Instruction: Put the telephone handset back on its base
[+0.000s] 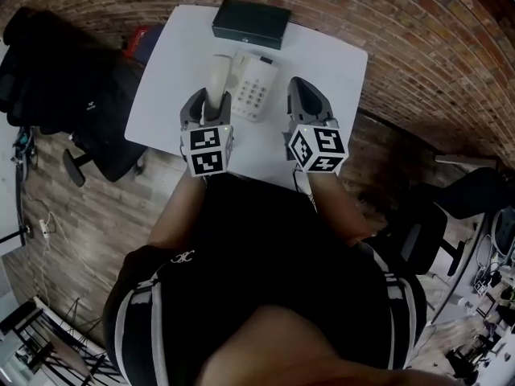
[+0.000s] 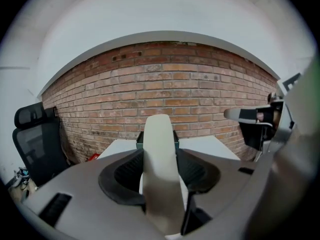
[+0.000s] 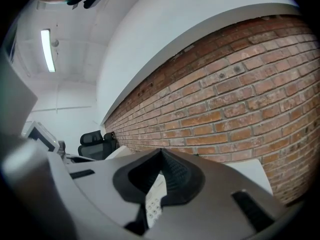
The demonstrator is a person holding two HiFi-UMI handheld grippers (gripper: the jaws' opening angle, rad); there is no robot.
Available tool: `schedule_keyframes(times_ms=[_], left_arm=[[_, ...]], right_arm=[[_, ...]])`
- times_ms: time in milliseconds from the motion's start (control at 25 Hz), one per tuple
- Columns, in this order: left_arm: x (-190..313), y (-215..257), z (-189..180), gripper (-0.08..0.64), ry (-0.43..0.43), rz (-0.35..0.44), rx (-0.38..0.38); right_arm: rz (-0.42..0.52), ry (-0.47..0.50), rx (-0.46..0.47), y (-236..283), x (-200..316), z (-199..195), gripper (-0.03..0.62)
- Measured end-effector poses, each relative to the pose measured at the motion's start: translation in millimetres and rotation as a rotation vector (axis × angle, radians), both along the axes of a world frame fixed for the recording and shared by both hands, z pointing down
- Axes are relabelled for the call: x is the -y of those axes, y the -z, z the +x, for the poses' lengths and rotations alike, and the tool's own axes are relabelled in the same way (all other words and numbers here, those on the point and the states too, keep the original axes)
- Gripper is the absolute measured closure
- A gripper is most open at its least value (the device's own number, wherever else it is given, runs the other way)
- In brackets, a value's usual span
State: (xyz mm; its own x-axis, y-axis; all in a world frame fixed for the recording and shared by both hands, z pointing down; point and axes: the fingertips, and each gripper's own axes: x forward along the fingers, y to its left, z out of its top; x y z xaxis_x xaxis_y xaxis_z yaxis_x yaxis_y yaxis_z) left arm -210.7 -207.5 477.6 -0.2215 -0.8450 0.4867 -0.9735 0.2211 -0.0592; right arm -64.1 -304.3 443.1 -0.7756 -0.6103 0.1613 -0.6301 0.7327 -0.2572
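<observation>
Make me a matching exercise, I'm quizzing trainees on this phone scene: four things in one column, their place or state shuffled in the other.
1. handset
2. base
3. box
4. right tool

A. at the table's far edge
B. shut, empty
C. clamped in the left tool
D. on the table, keypad up

Pairs: 1-C, 2-D, 3-A, 4-B

The left gripper clamps the white handset upright, pads pressing both its sides. Just behind the handset sits a dark box on the white tabletop — far left of it, a black chair.
</observation>
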Motion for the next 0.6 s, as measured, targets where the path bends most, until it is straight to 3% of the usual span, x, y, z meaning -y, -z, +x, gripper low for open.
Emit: schedule_keyframes(times_ms=[280, 600], left_arm=[[34.4, -34.1, -19.0, 0.357, -0.064, -0.053, 0.007], [65.3, -70.5, -33.5, 0.36, -0.17, -0.099, -0.024]], right_arm=[[-0.011, -0.073, -0.03, -9.4, 6.3, 6.4, 0.594], [-0.024, -0.219, -0.05, -11.3, 6.6, 6.1, 0.594]])
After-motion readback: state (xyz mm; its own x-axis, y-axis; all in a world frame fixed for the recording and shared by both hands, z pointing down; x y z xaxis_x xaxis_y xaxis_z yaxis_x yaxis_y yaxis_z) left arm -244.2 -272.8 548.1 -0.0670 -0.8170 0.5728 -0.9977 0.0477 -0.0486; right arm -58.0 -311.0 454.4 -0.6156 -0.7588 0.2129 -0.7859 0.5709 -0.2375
